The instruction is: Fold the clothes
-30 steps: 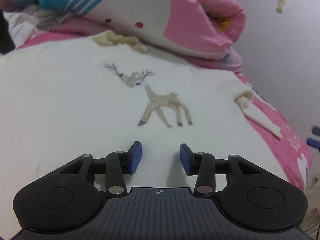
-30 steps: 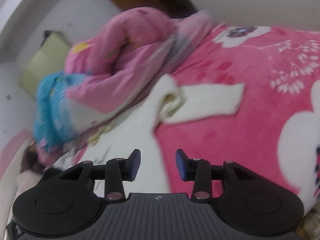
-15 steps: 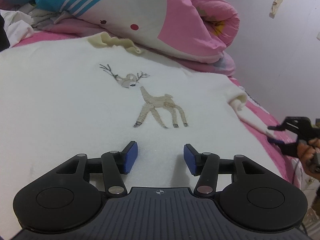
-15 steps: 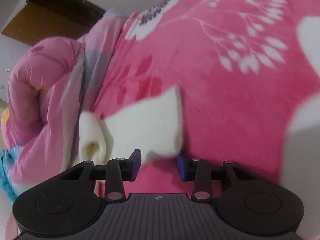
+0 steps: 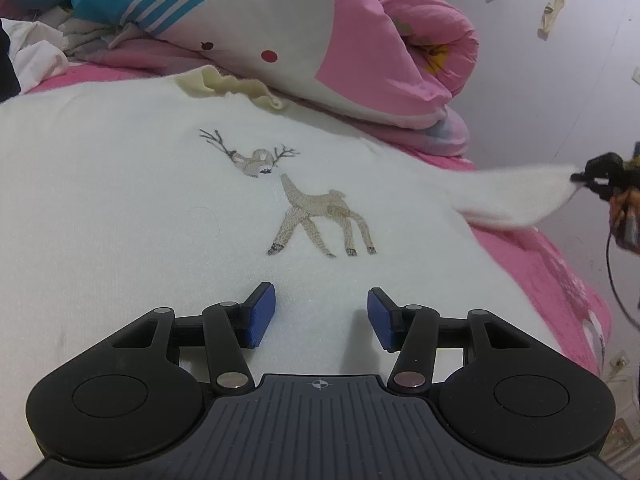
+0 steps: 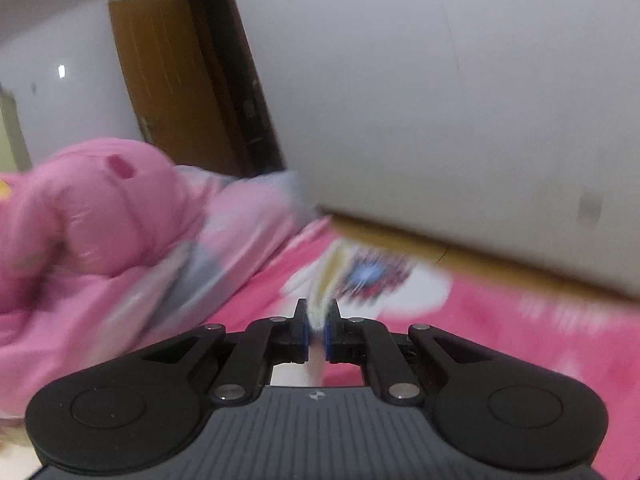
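Note:
A white sweater [image 5: 160,200] with a stitched deer [image 5: 316,216] lies spread flat on the bed. My left gripper [image 5: 322,316] hovers open over its lower front, with nothing between the blue pads. The sweater's right sleeve [image 5: 516,196] is lifted off the bed and stretched out to the right. My right gripper [image 5: 580,178] holds its cuff at the far right edge of the left wrist view. In the blurred right wrist view, my right gripper [image 6: 317,320] has its jaws closing, and the cream cuff [image 6: 318,312] is pinched between the pads.
A rolled pink and white quilt [image 5: 360,40] lies along the sweater's far side. Pink flowered bedsheet [image 5: 560,272] shows at the right, ending at the bed's edge by a white wall [image 5: 540,80]. A brown wooden door [image 6: 180,80] stands behind the bed.
My right gripper swung to the sleeve's cuff, closed on it and lifted the sleeve off the bed, out to the right. My left gripper stayed in place and opened slightly.

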A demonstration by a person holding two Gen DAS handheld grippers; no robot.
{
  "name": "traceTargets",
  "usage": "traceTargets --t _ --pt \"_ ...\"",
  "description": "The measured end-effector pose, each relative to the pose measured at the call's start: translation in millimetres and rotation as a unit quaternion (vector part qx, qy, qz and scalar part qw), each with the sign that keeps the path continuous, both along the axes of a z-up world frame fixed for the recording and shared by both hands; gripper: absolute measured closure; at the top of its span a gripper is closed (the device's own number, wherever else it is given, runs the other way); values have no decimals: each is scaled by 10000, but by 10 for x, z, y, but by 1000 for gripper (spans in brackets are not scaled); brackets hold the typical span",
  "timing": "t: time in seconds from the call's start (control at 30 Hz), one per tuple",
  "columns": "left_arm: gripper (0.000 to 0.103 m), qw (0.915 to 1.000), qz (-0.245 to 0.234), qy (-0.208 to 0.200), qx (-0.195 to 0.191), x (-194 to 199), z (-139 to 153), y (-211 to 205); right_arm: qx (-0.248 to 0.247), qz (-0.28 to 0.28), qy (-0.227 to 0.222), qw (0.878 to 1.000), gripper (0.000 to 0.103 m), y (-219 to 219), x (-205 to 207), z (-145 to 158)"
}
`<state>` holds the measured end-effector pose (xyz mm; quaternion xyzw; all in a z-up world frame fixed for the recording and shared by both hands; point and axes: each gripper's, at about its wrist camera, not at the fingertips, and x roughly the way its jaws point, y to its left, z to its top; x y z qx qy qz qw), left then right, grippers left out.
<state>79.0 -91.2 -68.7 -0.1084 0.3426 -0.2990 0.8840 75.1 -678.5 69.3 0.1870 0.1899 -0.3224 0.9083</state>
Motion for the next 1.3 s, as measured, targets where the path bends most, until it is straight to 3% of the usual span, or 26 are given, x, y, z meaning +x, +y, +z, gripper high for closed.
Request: traceTargets --t 0.17,0.33,0.47,0.53,0.6,0.7,0.8,0.87,0.93,1.03,1.1,1.2,1.3 --pt "52 10000 1 -5 -1 0 -3 1 -240 -203 267 9992 97 -314 202 -36" --pt "52 10000 3 -32 38 -1 -10 -13 -235 -373 788 9959 97 -500 361 -495" --pt "52 10000 7 -21 17 5 -20 -6 268 -1349 1396 9806 88 -818 247 -922" --pt "52 10000 9 -21 20 5 -21 -7 445 -1788 1198 9756 88 -949 -10 -953" --pt "52 10000 10 -24 31 3 -20 -10 457 -1745 895 9795 87 -928 -195 -861" --pt "52 10000 10 -38 55 -3 -17 -14 323 -868 629 9937 87 -615 -168 -633" --pt "52 10000 10 -39 55 -5 -17 -13 131 711 684 9950 87 81 201 -430" --pt "52 10000 13 -32 41 -5 -17 -11 -89 1943 895 9768 87 736 533 -404" --pt "52 10000 15 -19 17 0 -19 -6 -390 3063 1113 9446 88 1461 841 -472" --pt "52 10000 14 -8 -5 -2 -20 -2 -602 4128 1352 8987 90 2291 1209 -691" --pt "52 10000 11 -4 -17 -3 -22 2 -619 4392 1513 8834 92 2585 1458 -855" --pt "52 10000 9 10 -63 0 -28 16 -436 4164 1942 8871 95 2617 1982 -1213" --pt "52 9999 8 44 -128 6 -32 37 -13 3614 1703 9167 103 2278 2270 -1311"
